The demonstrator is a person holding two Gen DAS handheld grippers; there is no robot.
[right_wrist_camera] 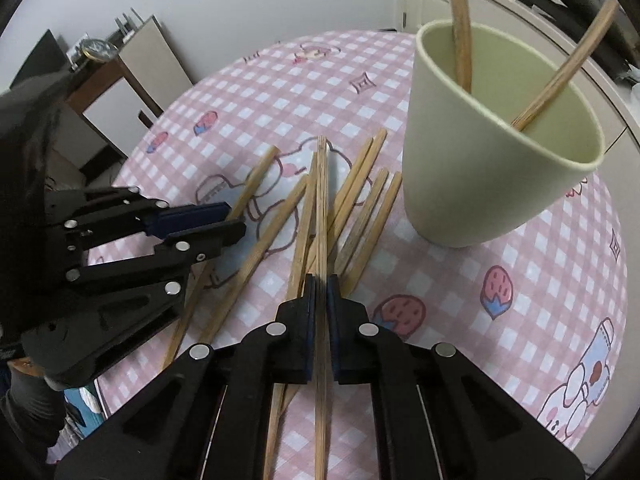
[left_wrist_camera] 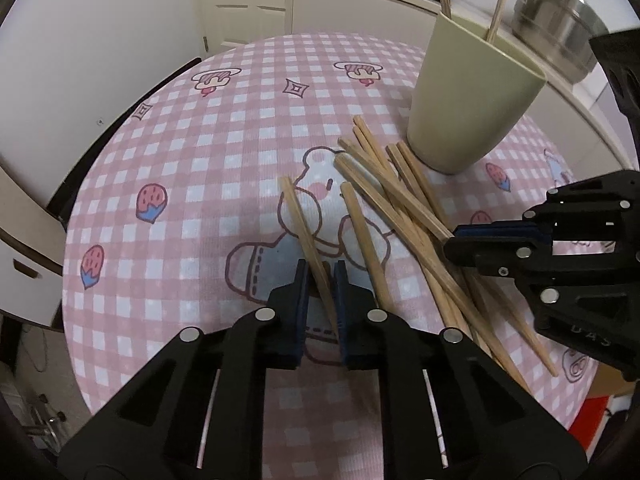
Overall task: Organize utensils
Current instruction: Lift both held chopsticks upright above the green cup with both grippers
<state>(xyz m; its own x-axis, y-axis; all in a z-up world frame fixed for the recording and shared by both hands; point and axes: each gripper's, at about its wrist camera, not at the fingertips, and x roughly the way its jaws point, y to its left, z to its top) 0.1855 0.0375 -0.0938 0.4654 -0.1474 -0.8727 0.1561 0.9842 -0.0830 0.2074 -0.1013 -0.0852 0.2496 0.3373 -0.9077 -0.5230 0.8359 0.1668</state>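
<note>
Several wooden chopsticks point(left_wrist_camera: 404, 204) lie in a loose pile on the pink checked tablecloth, also in the right wrist view point(right_wrist_camera: 360, 200). A pale green cup point(left_wrist_camera: 472, 96) stands upright behind them with two chopsticks in it; it also shows in the right wrist view point(right_wrist_camera: 500, 152). My left gripper point(left_wrist_camera: 321, 276) is shut on one chopstick point(left_wrist_camera: 304, 224) at the pile's left. My right gripper point(right_wrist_camera: 321, 284) is shut on another chopstick point(right_wrist_camera: 321, 208) that points toward the cup's base.
The round table's edge point(left_wrist_camera: 132, 108) curves at the left, with cabinets beyond. A counter with a steel pot point(left_wrist_camera: 560, 20) stands behind the cup. The right gripper's body point(left_wrist_camera: 560, 256) is at the pile's right.
</note>
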